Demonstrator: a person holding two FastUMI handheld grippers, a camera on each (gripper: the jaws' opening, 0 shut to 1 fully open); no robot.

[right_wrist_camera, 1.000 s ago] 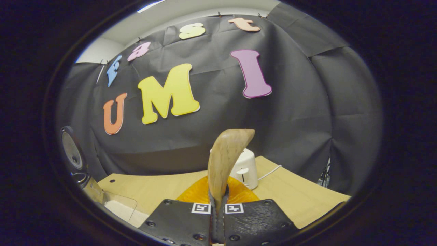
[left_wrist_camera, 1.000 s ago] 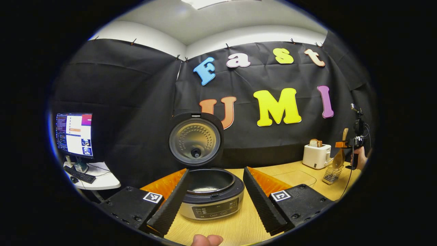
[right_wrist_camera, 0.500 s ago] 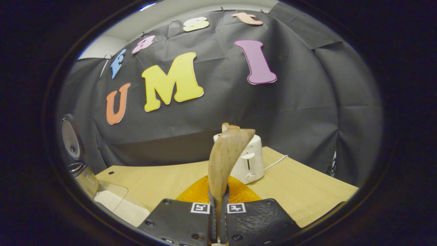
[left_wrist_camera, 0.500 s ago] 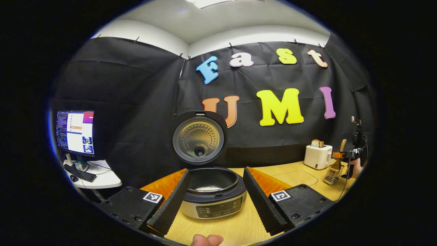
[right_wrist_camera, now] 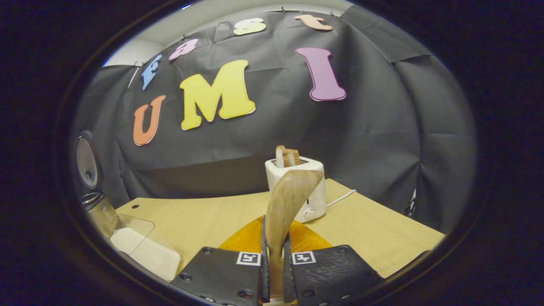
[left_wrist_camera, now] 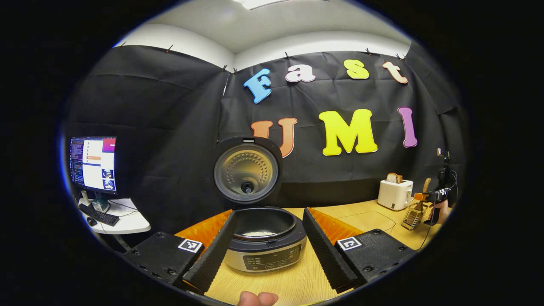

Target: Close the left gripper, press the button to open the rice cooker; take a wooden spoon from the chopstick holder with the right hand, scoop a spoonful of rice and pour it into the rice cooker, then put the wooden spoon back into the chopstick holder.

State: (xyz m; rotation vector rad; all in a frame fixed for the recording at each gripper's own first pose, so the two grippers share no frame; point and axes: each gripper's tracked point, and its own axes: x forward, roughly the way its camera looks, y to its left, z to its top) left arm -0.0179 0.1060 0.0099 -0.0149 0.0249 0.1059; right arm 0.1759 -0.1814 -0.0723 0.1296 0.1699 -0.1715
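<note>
Spoon dropped lower toward the wire holder beside the toaster.
Right gripper pinched the spoon handle; left gripper stood wide, flanking the open rice cooker.

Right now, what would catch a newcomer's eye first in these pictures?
The open rice cooker, lid upright, sits between the left gripper's spread fingers. Close up in the right gripper view, a wooden spoon stands between the right gripper's fingers, a white toaster behind it.
</note>
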